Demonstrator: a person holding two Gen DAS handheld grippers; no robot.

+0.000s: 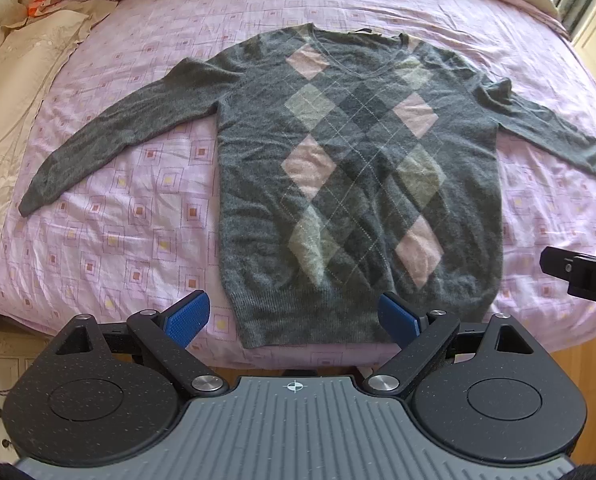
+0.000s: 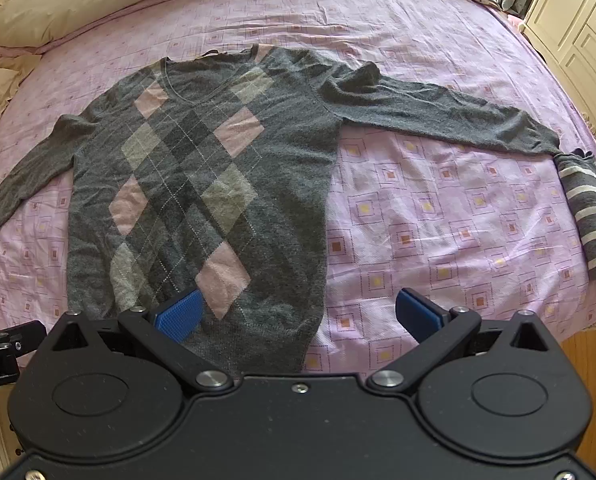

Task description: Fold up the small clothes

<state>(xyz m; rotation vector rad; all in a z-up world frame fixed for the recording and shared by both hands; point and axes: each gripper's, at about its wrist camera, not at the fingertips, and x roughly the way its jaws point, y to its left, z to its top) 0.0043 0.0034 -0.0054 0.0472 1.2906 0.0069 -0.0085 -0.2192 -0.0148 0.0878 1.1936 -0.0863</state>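
The grey argyle sweater (image 1: 358, 184) lies flat, face up, sleeves spread, on the pink bedspread (image 1: 109, 216), its hem just ahead of both grippers. The left gripper (image 1: 293, 316) and right gripper (image 2: 298, 312) hover spread wide, holding nothing. A striped garment (image 2: 594, 224) lies far right of the right gripper. The soft knit could bunch if only one layer is pinched.

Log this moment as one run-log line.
stage: pre-fold | sweater: flat on bed, sleeves spread | left tool: open, at hem | right tool: open, at hem | striped garment: bed edge
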